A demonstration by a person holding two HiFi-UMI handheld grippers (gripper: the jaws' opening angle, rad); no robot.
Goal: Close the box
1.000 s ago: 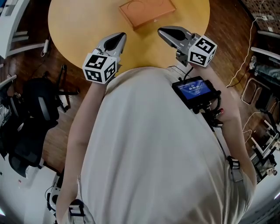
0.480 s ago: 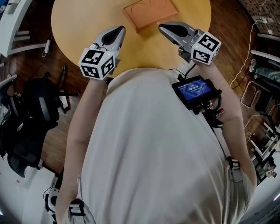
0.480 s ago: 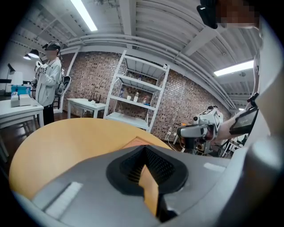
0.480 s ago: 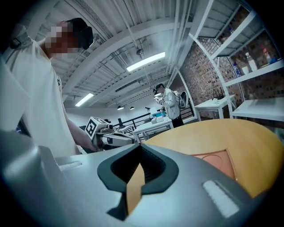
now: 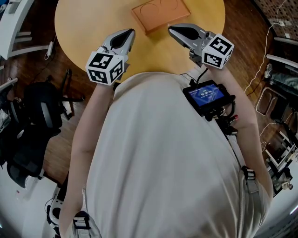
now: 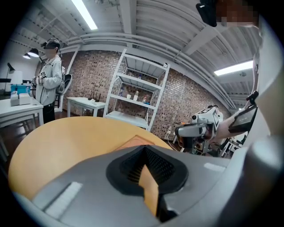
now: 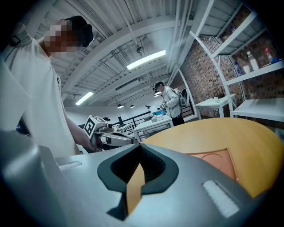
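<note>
Lying flat toward the far edge of the round counter (image 5: 88,28), the orange box (image 5: 160,13) shows its lid down and level. Closing appears done, though full seating cannot be confirmed. The left gripper (image 5: 125,36) and right gripper (image 5: 179,32) hover over the near edge, clear of the box, fingers pressed together and holding nothing.

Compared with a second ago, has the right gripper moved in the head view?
Yes, slightly. The right gripper has edged forward over the table toward the box; the gap to the box's near edge has narrowed.
</note>
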